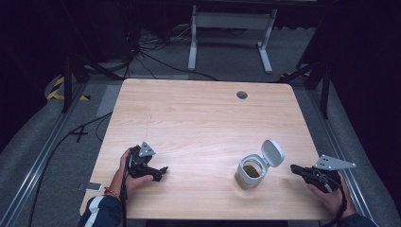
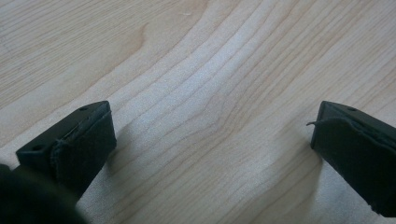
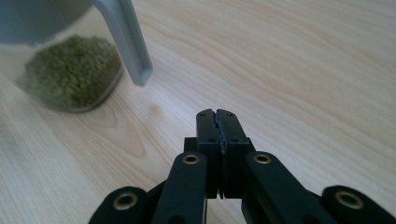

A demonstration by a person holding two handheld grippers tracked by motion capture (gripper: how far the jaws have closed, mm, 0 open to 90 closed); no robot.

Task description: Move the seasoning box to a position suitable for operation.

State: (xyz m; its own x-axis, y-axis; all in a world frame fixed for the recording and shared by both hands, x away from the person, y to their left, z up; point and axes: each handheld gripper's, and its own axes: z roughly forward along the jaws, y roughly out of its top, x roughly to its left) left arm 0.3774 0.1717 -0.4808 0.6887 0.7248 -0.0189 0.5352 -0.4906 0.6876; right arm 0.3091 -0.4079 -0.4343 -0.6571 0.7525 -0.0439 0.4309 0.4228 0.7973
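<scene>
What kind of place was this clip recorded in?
Probably a lab or a recording studio rather than a home: a lone wooden table stands on grey carpet between metal floor rails, loose cables trail behind it, and dark curtains close off the sides.

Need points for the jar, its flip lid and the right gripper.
jar (image 1: 248,178), high view, clear side wall.
flip lid (image 1: 273,152), high view, middle of the raised grey lid.
right gripper (image 3: 218,113), right gripper view, where the shut tips meet.
</scene>
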